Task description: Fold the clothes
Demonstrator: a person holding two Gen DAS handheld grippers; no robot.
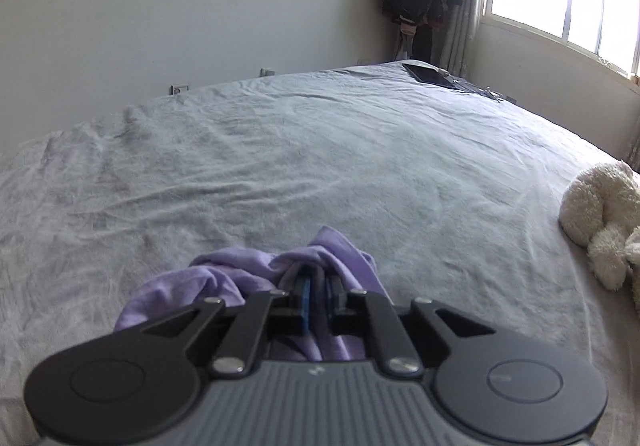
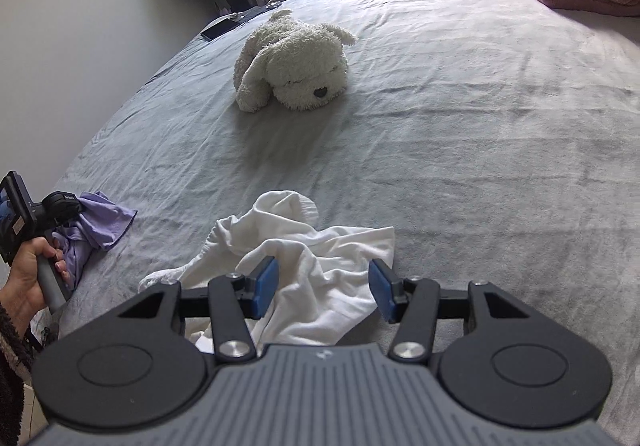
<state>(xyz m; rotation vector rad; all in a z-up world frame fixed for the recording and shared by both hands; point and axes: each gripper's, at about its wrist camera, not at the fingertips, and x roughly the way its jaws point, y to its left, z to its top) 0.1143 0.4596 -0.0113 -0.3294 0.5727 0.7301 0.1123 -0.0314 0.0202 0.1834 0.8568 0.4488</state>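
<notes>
Left wrist view shows the left claw [image 1: 318, 280] pinching a crumpled lilac garment [image 1: 224, 274] on the grey bed sheet [image 1: 280, 150], while the right claw [image 2: 324, 288] hangs spread above a rumpled white garment [image 2: 316, 254]; no writing is legible.

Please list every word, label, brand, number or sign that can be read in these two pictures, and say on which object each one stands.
No text can be read for certain.
Small white print on the black camera of the left gripper: too small and blurred to read.
Pale sticker on the device mounted behind that camera: unreadable.
Small light mark on the grey body of the right gripper: a logo, not letters.
</notes>
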